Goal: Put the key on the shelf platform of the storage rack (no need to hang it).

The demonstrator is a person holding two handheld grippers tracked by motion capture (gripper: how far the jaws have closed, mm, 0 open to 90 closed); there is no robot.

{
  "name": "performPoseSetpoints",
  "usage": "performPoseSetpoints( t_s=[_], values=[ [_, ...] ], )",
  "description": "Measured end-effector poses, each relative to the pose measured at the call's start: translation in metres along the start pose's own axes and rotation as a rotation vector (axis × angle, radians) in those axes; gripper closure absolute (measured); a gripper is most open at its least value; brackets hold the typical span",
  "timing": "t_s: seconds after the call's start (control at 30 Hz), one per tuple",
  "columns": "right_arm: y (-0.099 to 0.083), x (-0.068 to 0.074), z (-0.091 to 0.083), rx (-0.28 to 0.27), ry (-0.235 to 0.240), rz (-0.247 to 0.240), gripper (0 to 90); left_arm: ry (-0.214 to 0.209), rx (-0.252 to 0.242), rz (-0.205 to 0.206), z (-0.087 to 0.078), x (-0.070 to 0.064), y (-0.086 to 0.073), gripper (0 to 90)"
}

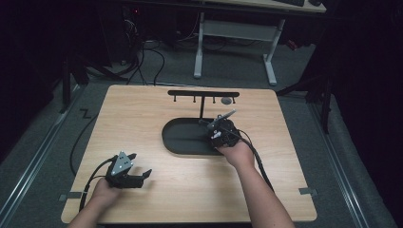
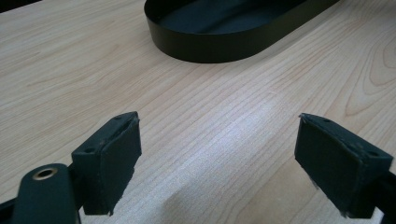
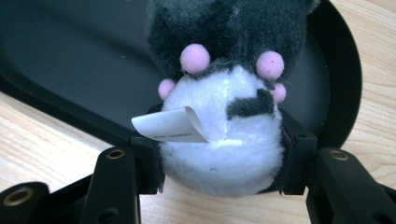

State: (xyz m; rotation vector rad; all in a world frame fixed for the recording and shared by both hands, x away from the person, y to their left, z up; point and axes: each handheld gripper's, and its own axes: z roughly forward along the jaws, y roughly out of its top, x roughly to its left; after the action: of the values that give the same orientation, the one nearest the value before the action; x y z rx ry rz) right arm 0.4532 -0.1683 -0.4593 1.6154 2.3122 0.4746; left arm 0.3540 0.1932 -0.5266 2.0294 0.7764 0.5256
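My right gripper (image 3: 219, 154) is shut on a small plush toy (image 3: 224, 93), dark grey on top and white below, with pink pom-poms and a curled white label. It hangs over the right end of the black oval tray (image 3: 70, 65). In the high view the right gripper (image 1: 219, 129) sits at the tray's (image 1: 178, 142) right end, and the toy is hard to make out there. My left gripper (image 1: 138, 166) rests near the table's front left, open, with nothing between its fingers (image 2: 112, 158). Ahead of it lies the tray's curved wall (image 2: 219, 49).
A black T-shaped rack (image 1: 203, 95) with several small hooks stands behind the tray. A small grey round object (image 1: 226, 100) lies by its right end. Bare wooden tabletop (image 1: 142, 118) surrounds the tray. A white-legged desk (image 1: 237, 33) stands beyond the table.
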Motion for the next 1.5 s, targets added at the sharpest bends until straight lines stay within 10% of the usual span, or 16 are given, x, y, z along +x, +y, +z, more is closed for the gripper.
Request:
performPoseSetpoints(
  t_s=[0.53, 0.83, 1.5],
  values=[
    [-0.004, 0.005, 0.025, 0.078, 0.024, 0.021, 44.7, -0.002, -0.002, -0.002, 0.000, 0.000, 0.000, 15.4],
    [-0.001, 0.000, 0.016, 0.017, 0.061, 0.060, 31.1, -0.001, -0.001, -0.002, 0.000, 0.000, 0.000, 15.4],
    [-0.001, -0.005, 0.003, -0.011, 0.079, 0.065, 30.5, 0.000, 0.000, -0.001, 0.000, 0.000, 0.000, 15.4]
  ],
)
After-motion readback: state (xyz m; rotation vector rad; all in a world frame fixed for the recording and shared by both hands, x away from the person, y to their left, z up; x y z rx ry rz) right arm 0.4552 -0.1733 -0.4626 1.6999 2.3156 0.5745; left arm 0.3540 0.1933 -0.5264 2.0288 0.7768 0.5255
